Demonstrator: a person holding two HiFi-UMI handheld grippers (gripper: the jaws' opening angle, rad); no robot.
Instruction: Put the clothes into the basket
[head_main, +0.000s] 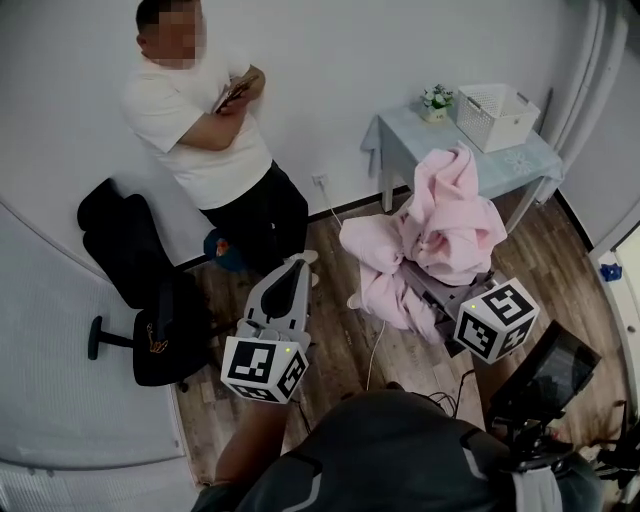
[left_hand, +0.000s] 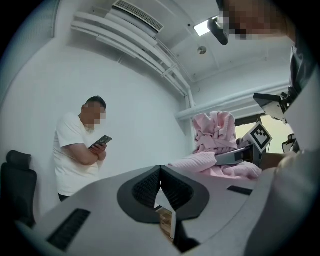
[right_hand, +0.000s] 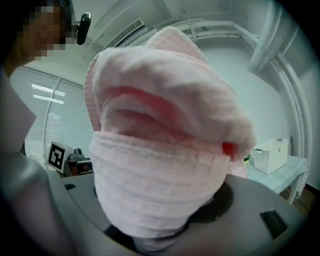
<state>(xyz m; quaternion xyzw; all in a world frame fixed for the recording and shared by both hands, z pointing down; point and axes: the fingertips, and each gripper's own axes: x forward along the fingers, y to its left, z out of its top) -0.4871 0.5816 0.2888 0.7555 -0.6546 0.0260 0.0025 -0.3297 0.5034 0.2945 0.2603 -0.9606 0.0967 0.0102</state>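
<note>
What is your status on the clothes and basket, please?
Left claw shut, empty. Right claw shut on pink garment, held up. Basket on table ahead; path looks clear.

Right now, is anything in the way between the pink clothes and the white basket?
Nothing visible is. The right hand-held gripper grips the pink clothes just in front of the table, and the white basket sits open on top. The little flower pot stands beside the basket, not in the path.
</note>
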